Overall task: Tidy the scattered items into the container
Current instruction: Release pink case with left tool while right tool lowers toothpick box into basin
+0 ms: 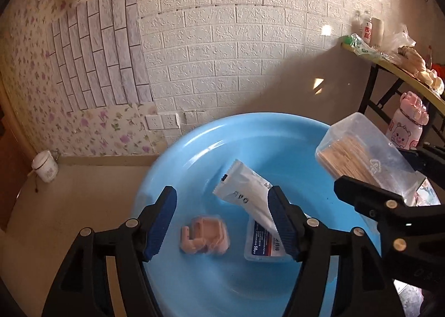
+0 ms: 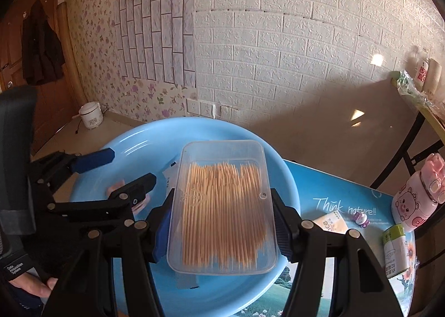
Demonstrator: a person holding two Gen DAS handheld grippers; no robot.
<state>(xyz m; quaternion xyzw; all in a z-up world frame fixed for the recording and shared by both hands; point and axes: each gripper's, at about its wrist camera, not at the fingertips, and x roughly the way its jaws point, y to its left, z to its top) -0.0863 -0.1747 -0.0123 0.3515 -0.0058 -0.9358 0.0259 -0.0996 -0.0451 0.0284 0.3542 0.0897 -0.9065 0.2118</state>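
The blue basin (image 1: 178, 155) is holding a pink hook pack (image 1: 205, 237) and white sachets (image 1: 246, 192). The left gripper (image 1: 222, 222) is hovering over them, jaws spread wide, gripping nothing. The right gripper (image 2: 222, 228) is clamping a clear toothpick box (image 2: 222, 206) above the basin.

1. The left hand-held gripper (image 1: 222, 222) has matte black plastic arms, angular and hollowed by triangular openings.
2. Its fingers (image 1: 161, 224) carry ribbed blue pads.
3. Round silver screws sit at the arm joints.
4. The right hand-held gripper (image 2: 222, 226) has the same black arms, blue pads and silver screws.
5. The person's hand (image 2: 36, 287) shows bare skin below a dark sleeve with small white lettering.
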